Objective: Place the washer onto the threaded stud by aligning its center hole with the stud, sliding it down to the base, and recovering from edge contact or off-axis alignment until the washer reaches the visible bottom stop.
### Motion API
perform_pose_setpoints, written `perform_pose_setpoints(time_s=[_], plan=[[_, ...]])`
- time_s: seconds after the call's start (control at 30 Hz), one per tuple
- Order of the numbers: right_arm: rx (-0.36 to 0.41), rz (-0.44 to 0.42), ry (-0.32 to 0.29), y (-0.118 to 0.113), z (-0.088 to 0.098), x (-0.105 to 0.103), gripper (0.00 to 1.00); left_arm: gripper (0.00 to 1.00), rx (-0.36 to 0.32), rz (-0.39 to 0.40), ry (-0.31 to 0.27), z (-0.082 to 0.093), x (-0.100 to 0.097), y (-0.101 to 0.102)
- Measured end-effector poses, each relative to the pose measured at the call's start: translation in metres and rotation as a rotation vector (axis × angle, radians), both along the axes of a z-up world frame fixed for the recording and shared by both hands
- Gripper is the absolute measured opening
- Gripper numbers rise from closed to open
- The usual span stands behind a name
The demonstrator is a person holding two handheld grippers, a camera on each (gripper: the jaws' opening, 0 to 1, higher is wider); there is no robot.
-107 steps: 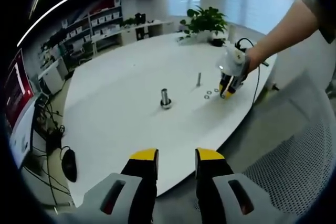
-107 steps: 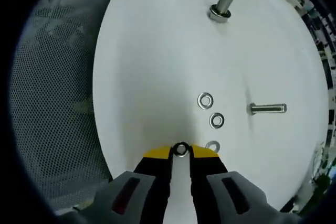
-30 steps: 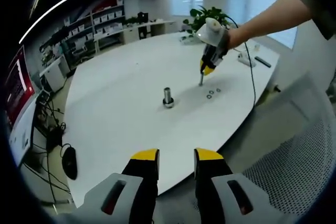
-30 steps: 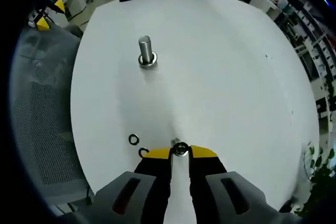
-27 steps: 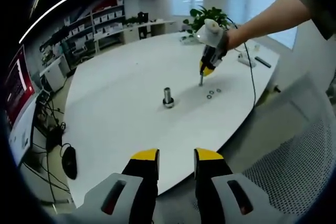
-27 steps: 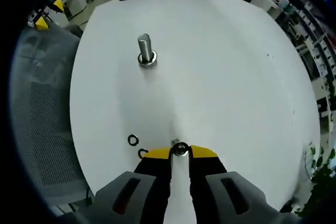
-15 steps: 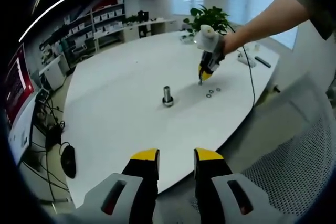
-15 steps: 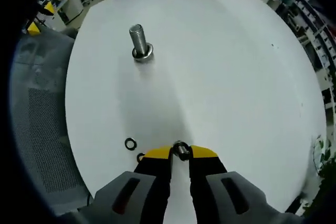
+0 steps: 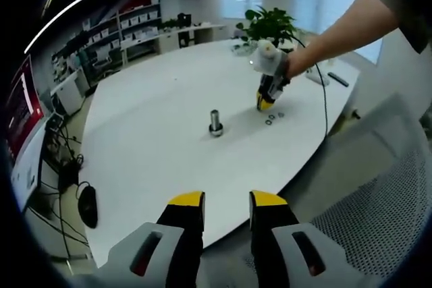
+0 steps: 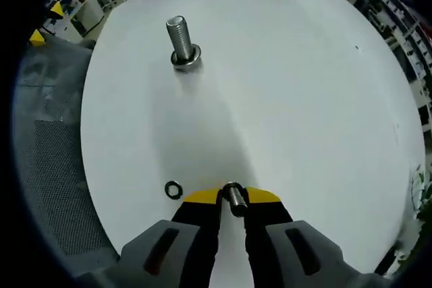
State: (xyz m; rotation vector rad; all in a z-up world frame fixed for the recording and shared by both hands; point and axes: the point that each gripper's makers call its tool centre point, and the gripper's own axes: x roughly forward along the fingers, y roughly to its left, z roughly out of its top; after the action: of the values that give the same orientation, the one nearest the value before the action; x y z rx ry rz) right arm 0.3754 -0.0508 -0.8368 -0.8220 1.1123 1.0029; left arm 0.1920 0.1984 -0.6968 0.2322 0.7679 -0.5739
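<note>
Two views show a washer-on-stud job in mid-descent. Left gripper view: the left tongs (image 9: 225, 202) hang idle off the edge of the white tabletop (image 9: 155, 133), their yellow-tipped jaws apart with nothing between them. Far across the tabletop, the right tongs (image 9: 267, 102) point down at the spot where the slim threaded stud stands, and loose washers (image 9: 273, 118) lie just beside them. A thicker bolt (image 9: 216, 123) stands upright nearer the middle.

Right gripper view: the right tongs (image 10: 232, 197) look down along the slim threaded stud (image 10: 234, 202), whose grey shaft rises between the yellow tips. The washer itself is too small to make out, though the jaws seem clamped on it around the stud. One spare washer (image 10: 173, 189) lies on the tabletop just left of the jaws, and the thicker bolt stands well apart.

Judging by this, the slide to the base is under way. Next: keep the washer level, ease down to the stop, then let go.
</note>
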Motion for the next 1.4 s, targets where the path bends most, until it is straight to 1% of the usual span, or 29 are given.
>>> perform_pose_setpoints(time_s=[0.17, 0.3, 0.53, 0.67, 0.77, 0.93, 1.1, 1.17, 1.2, 1.3, 1.4], plan=[[-0.002, -0.011, -0.006, -0.002, 0.001, 0.001, 0.16, 0.24, 0.003, -0.002, 0.002, -0.001, 0.000, 0.000], [-0.001, -0.016, -0.024, -0.005, 0.003, 0.000, 0.22, 0.24, 0.001, 0.002, -0.003, 0.000, 0.000, 0.000], [-0.003, -0.026, -0.028, -0.019, 0.010, -0.006, 0.23, 0.24, 0.006, -0.001, -0.005, 0.000, 0.000, 0.001], [-0.001, -0.045, -0.024, -0.033, 0.010, -0.011, 0.23, 0.24, 0.002, 0.006, -0.010, 0.001, 0.001, 0.002], [-0.007, -0.073, -0.013, -0.042, 0.009, -0.019, 0.24, 0.24, -0.001, 0.010, -0.021, 0.003, 0.002, 0.002], [-0.014, -0.070, 0.005, -0.050, 0.005, -0.036, 0.25, 0.24, 0.009, 0.001, -0.022, 0.003, 0.002, 0.001], [-0.006, -0.071, 0.032, -0.052, 0.000, -0.047, 0.26, 0.25, 0.014, 0.004, -0.021, 0.002, 0.002, 0.002], [-0.008, -0.067, 0.036, -0.051, -0.002, -0.050, 0.26, 0.25, 0.060, -0.026, -0.022, -0.001, -0.001, 0.000], [-0.006, -0.065, 0.037, -0.050, -0.003, -0.051, 0.26, 0.25, 0.070, -0.032, -0.026, -0.001, -0.001, -0.001], [0.000, -0.060, 0.041, -0.047, -0.005, -0.053, 0.26, 0.25, 0.058, -0.023, -0.014, -0.002, 0.000, 0.001], [0.003, -0.044, 0.031, -0.044, -0.006, -0.053, 0.26, 0.25, 0.038, -0.002, -0.026, 0.002, 0.003, 0.004]])
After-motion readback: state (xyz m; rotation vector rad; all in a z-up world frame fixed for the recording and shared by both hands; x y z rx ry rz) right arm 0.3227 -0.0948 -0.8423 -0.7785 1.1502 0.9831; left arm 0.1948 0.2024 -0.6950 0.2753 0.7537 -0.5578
